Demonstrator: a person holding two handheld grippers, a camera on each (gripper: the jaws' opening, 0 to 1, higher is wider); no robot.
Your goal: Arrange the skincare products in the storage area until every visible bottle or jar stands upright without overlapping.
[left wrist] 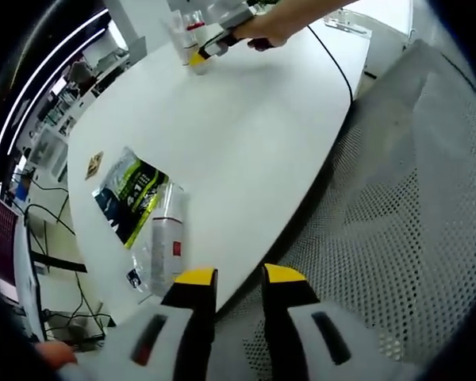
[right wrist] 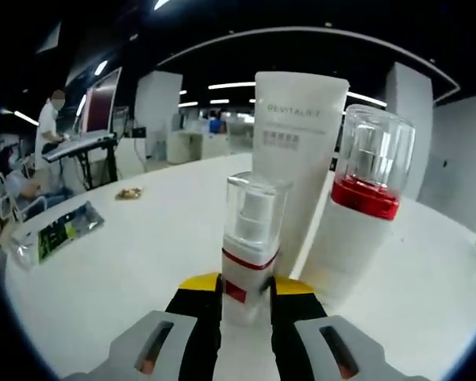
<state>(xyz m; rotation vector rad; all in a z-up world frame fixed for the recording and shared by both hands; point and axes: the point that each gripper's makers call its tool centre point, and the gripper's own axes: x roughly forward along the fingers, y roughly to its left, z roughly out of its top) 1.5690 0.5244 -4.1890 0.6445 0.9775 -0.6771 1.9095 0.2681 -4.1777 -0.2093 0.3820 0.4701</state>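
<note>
A small spray bottle [right wrist: 250,238] with a clear cap and a red band stands upright on the white table [right wrist: 127,270], and my right gripper [right wrist: 247,287] is shut on its base. Close behind it stand a tall white tube [right wrist: 297,151] and a bottle with a red collar [right wrist: 365,198], both upright. In the left gripper view these products [left wrist: 189,36] are at the table's far end, with the right gripper [left wrist: 209,51] held there by a hand. My left gripper [left wrist: 239,278] hovers open over the near table edge. Beside it a white bottle [left wrist: 166,242] lies flat in a clear bag.
The clear bag also holds a green and black packet [left wrist: 131,194], seen again far left [right wrist: 59,230]. A small brown item [left wrist: 94,164] lies near it. A black cable [left wrist: 339,63] crosses the far table. A grey mesh chair [left wrist: 397,206] stands right of the table edge.
</note>
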